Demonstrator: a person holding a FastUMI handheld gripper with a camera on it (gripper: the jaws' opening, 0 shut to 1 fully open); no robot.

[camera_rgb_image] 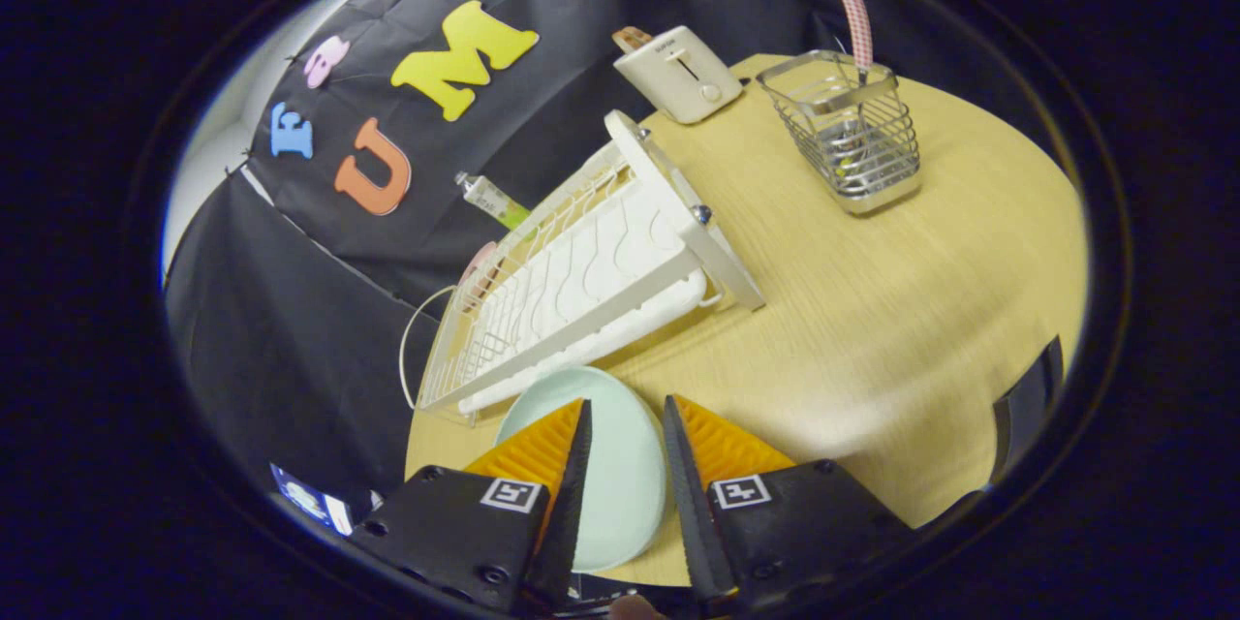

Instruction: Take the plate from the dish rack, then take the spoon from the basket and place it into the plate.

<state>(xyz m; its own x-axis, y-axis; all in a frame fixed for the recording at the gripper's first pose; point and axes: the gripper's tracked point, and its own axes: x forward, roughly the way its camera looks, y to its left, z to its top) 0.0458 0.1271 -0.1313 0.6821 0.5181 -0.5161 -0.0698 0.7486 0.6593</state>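
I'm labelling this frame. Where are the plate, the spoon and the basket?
plate (620, 465), gripper view, its middle, between the open fingers.
spoon (855, 19), gripper view, its handle.
basket (852, 140), gripper view, its wire wall.

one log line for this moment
claw: open over plate | plate: on table by rack | spoon: in basket

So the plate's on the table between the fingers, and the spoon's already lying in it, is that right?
Not quite. The plate does lie on the table between the open gripper's fingers, but the gripper view shows the spoon standing in the basket.
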